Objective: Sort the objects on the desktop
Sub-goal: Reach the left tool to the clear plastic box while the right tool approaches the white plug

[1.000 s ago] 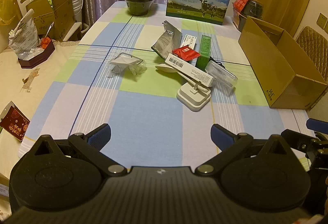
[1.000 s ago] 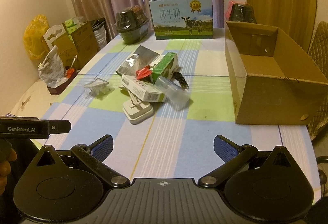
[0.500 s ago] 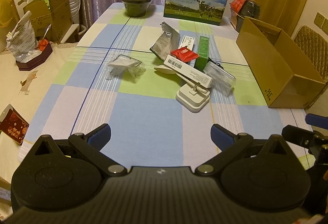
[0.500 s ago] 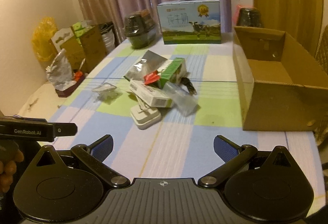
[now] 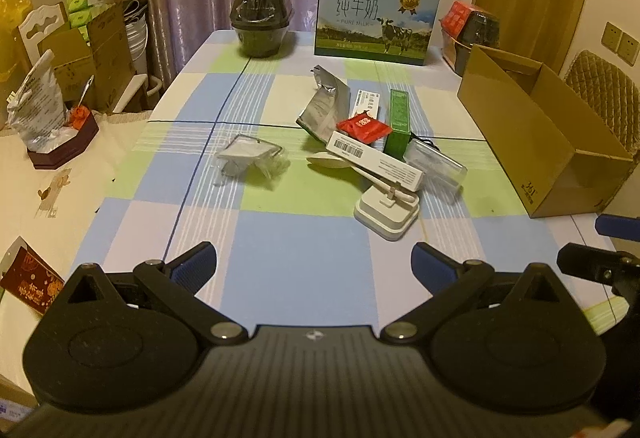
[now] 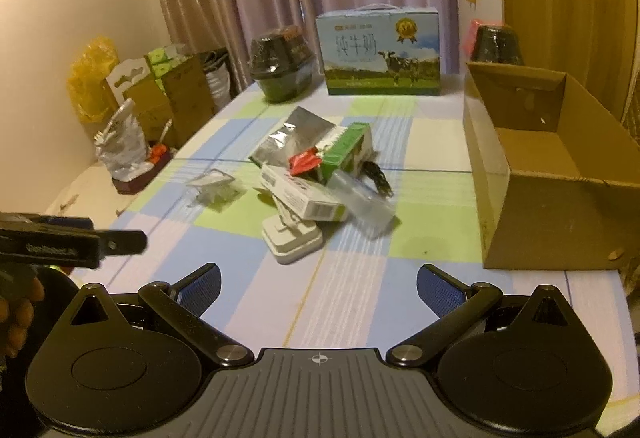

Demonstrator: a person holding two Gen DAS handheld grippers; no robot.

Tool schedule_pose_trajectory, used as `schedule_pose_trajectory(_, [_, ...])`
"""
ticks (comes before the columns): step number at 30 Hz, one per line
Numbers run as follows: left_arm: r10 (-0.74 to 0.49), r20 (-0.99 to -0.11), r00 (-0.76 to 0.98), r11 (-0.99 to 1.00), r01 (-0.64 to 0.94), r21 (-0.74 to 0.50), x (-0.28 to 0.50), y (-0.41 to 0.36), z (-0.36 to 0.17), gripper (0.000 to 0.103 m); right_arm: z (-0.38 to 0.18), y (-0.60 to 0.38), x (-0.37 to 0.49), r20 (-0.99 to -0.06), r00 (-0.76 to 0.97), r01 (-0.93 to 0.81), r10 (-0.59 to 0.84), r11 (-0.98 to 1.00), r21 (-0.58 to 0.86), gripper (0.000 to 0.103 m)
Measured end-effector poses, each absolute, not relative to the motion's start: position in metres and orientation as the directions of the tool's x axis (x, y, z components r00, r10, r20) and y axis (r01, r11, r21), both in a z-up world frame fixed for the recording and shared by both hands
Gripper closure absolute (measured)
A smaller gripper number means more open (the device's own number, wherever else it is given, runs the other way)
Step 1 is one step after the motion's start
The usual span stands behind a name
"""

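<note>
On the left of the counter point(image 5: 280, 238) we see a crumpled clear packet point(image 5: 250, 157) lying apart. In the middle sits the pile: silver pouch point(image 5: 322, 109), red sachet point(image 5: 363, 126), green box point(image 5: 398, 117), white barcode box point(image 5: 374, 159), clear case point(image 5: 436, 165) and white stand point(image 5: 387, 211). On the right, the cardboard box point(image 6: 560, 173) looks empty, so we judge sorting has not started. Our left gripper point(image 5: 314, 264) and right gripper point(image 6: 318, 286) both have their fingers spread wide, grasping nothing, short of the pile.
</note>
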State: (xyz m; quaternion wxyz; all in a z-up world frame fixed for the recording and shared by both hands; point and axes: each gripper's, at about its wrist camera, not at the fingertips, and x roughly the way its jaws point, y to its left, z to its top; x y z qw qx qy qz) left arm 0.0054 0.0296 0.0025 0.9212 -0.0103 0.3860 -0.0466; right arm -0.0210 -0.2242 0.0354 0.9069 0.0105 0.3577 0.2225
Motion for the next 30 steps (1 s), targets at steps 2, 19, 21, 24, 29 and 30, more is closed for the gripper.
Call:
schedule_pose_trajectory(2, [-0.109,-0.705,0.701,0.994,0.092,-0.062,0.008,0.033,0.003,0.001,0.034,-0.225,-0.019,-0.655,0.637,-0.396,0.407,0.901,0.174,0.002])
schedule_pose_trajectory(19, [-0.107,-0.75,0.652,0.972,0.226,0.058,0.052,0.047,-0.009,0.001,0.019,-0.217,0.017,-0.682,0.596,-0.468,0.424,0.874,0.134,0.002])
schedule_pose_trajectory(21, [-0.114,-0.75,0.651,0.97,0.236,0.056,0.059,0.049,-0.01,0.001,0.014,-0.211,0.021,-0.687,0.584,-0.486,0.432,0.864,0.131,0.002])
schedule_pose_trajectory(24, [-0.119,-0.75,0.65,0.965,0.254,0.067,0.07,0.053,-0.011,0.001,0.004,-0.197,0.025,-0.69,0.564,-0.522,0.453,0.843,0.126,0.002])
schedule_pose_trajectory(29, [-0.11,-0.752,0.65,0.953,0.284,0.106,0.092,0.061,-0.016,0.001,-0.014,-0.176,0.037,-0.706,0.537,-0.56,0.461,0.821,0.11,0.002])
schedule_pose_trajectory(30, [-0.109,-0.753,0.649,0.952,0.287,0.109,0.096,0.063,-0.017,0.001,-0.018,-0.172,0.04,-0.709,0.531,-0.567,0.463,0.816,0.108,0.002])
